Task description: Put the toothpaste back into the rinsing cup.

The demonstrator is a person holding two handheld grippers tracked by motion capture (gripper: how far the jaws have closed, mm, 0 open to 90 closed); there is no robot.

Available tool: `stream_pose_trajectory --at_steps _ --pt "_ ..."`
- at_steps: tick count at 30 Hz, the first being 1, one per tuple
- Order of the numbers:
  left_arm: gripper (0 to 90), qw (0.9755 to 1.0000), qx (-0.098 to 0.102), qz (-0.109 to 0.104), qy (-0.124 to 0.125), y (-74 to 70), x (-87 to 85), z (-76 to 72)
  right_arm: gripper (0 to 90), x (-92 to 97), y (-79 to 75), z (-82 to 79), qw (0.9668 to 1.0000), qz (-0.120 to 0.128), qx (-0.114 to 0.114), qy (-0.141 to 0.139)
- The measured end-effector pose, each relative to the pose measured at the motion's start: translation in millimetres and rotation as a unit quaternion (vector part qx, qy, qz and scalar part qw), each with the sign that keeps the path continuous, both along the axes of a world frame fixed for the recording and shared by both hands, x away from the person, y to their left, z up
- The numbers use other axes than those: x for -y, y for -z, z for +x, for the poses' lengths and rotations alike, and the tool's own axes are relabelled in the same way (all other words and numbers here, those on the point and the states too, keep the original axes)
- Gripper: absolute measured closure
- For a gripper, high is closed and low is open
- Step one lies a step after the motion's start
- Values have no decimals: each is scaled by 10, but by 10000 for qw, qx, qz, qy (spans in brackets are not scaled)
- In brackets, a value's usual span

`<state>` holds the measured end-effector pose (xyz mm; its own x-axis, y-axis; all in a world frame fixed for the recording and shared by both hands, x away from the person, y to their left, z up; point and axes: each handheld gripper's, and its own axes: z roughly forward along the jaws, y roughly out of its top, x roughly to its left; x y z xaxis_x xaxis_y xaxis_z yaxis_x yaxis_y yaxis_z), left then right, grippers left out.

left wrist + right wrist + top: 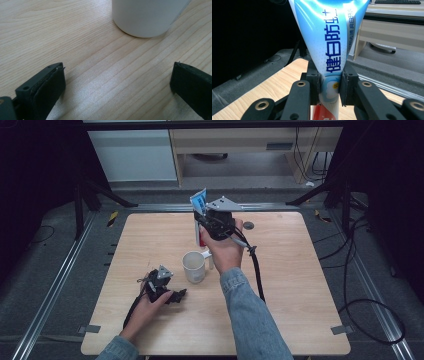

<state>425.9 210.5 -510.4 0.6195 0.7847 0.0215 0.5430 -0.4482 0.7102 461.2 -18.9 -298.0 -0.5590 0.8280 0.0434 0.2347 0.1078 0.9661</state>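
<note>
High view: right gripper (206,218) sits just above frame centre, held up over the far part of the wooden table (295,285) by the right hand (226,247). Its jaws are clamped on a toothpaste tube (199,202), which stands upright w/ the flat blue-white crimped end poking up past the gripper and the red lower part showing below it. A white mug (194,266) stands on the table just below and left of that, near centre; the tube is above and beyond it, not touching.

Right gripper view: toothpaste tube (329,42) runs up the middle of the frame, widening toward the top, blue print on it. Both pads (315,86) press its narrow part from either side, so the grip is tight, no gap visible.

Left gripper (167,292) is at lower left of centre in the high view, low on the table, in the left hand (150,307), near the mug but apart. Left gripper view: jaws stand wide apart w/ bare wood between them, holding nothing; mug (147,17) base at top centre-right.
</note>
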Motion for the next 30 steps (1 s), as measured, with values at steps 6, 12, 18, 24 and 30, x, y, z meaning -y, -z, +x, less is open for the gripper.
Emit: stream_pose_trajectory --at_steps 6,12,18,24,30 --pt "0 10000 0 3 2 0 0 2 733 -28 29 -37 10000 65 50 -39" --pt "0 10000 1 3 2 0 0 2 734 -90 94 -96 9998 116 132 -108" --pt "0 10000 0 2 3 0 0 3 733 -133 206 -138 9995 237 159 -125" --pt "0 10000 -6 2 8 -1 0 5 733 -186 313 -192 9993 260 114 -222" --pt "0 10000 2 17 15 -1 -2 6 733 -187 378 -220 9993 293 96 -223"
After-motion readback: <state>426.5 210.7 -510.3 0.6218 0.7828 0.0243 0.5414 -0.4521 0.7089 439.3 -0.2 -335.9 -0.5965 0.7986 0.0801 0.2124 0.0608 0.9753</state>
